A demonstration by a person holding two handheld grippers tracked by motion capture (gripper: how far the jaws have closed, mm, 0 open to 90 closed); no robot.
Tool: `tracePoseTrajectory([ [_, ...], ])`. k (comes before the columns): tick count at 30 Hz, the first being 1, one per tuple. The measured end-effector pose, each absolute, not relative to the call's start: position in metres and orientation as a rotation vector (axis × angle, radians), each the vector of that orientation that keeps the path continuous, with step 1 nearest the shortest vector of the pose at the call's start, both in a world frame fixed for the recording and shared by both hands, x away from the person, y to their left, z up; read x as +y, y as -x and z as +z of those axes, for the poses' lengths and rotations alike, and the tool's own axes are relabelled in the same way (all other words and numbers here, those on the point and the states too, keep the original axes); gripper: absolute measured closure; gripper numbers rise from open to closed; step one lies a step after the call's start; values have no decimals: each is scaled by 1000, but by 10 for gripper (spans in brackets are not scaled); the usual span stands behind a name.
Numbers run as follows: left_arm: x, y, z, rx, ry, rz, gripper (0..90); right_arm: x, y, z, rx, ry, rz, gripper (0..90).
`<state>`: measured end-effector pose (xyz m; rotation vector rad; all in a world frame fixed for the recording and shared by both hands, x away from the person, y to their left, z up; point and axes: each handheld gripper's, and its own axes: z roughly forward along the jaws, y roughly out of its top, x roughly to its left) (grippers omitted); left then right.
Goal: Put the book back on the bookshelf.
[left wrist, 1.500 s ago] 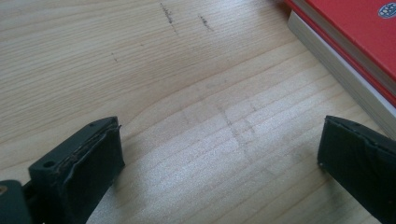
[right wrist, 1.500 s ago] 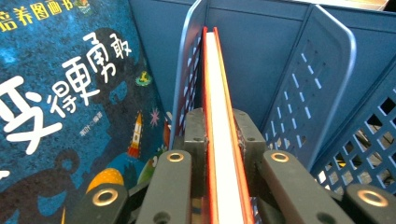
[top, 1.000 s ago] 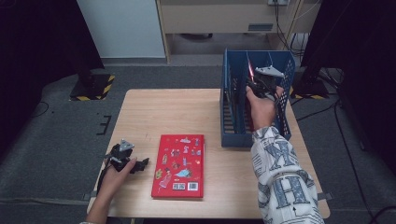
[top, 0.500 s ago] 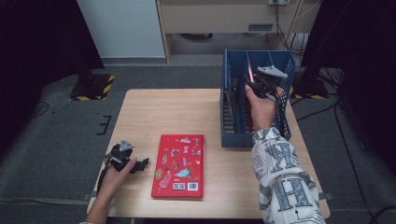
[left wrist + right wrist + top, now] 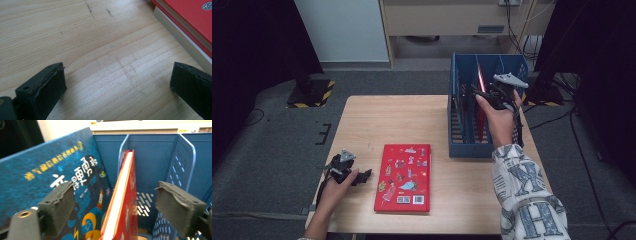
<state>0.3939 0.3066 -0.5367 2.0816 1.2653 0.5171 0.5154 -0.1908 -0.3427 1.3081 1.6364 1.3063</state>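
Book [image 5: 403, 177] lies flat near the table's [image 5: 377, 120] front edge; stiff, fairly heavy, best pinched at its spine edge; left gripper [image 5: 357, 177] released beside it; right gripper [image 5: 120, 205] released astride the rack's [image 5: 457, 127] red book [image 5: 125, 202].

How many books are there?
3. A red book lies flat on the table. A second red book and a blue book stand in the blue file rack. More may be hidden.
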Motion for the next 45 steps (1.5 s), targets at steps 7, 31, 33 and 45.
tracePoseTrajectory([
  [7, 307, -394, -537, 1265, -2082, 517, 0, -197, -500, -336, 1663, -1276, 1351, 87],
  [31, 309, -395, -537, 1245, -2092, 508, 0, -224, -404, -369, 1838, -1116, 1389, 94],
  [33, 309, -395, -537, 1244, -2092, 507, 0, -223, -395, -381, 1862, -1111, 1387, 97],
  [45, 309, -395, -537, 1231, -2098, 504, 0, -193, -368, -432, 2049, -1079, 1370, 131],
])
